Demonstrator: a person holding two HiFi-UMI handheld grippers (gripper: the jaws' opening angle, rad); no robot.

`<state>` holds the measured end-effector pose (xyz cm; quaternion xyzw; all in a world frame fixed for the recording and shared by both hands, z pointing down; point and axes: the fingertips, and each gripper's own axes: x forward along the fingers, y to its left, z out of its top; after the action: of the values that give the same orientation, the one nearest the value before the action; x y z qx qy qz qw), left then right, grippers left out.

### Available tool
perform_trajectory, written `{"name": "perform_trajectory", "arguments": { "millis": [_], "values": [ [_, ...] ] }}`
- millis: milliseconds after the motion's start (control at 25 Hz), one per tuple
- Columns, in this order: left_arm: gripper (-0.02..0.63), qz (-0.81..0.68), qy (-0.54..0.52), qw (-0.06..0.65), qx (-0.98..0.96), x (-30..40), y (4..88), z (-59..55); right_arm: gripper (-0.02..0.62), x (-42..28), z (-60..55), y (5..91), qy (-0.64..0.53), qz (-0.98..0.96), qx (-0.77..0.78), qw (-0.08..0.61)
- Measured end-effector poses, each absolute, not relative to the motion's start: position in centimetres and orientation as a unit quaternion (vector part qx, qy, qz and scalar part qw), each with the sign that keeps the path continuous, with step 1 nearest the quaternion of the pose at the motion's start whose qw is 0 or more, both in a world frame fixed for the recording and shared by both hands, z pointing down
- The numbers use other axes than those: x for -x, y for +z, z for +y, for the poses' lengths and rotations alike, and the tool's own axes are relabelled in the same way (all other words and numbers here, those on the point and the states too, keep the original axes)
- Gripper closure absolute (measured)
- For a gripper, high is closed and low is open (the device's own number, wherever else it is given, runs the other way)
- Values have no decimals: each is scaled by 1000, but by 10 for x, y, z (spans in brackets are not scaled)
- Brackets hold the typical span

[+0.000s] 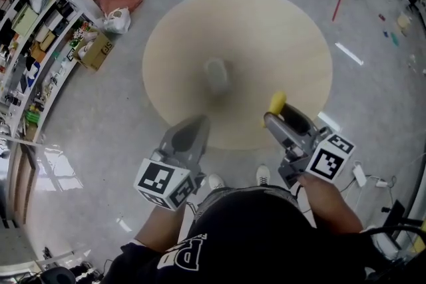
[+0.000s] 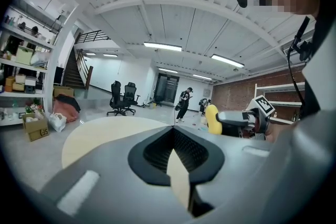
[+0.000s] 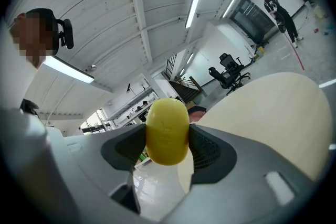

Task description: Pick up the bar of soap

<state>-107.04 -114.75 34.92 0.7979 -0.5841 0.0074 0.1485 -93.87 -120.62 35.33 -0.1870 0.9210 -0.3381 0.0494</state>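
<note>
1. Left hand-held gripper (image 1: 193, 128): jaws drawn together with nothing between them. It is held low, at the near edge of the round counter (image 1: 266, 36), and looks idle.
2. Mid-counter: a pale grey, blurred shape (image 1: 216, 74). I cannot tell what it is.
3. Right hand-held gripper (image 1: 275, 118): jaws closed onto the bar of soap (image 1: 277, 102), which is yellow and rounded. The soap is off the counter, in the air above its near rim.
4. Risk: the pads bear on the two side faces at about mid-length, and both rounded ends stick out.
   - The bar looks smooth and is probably slippery.
   - A tilt, a jolt or a slackened squeeze could let it slide out and drop to the counter or the floor.
   - Too hard a squeeze on the curved sides might pop it out as well.
5. Views:
   - The right gripper view shows both pads in contact with the soap (image 3: 167, 131). The head view shows only a yellow tip beyond the jaws.
   - The left gripper view shows the soap (image 2: 211, 118) side-on, projecting ahead of the right jaws.
   - Only the head view places the soap over the counter.
</note>
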Motion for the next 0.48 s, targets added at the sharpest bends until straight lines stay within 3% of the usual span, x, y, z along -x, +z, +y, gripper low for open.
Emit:
{"name": "perform_trajectory", "arguments": {
  "millis": [480],
  "values": [
    [598, -581, 6, 144, -801, 1066, 345, -1147, 331, 941, -1205, 350, -331, 925, 184, 41]
  ]
}}
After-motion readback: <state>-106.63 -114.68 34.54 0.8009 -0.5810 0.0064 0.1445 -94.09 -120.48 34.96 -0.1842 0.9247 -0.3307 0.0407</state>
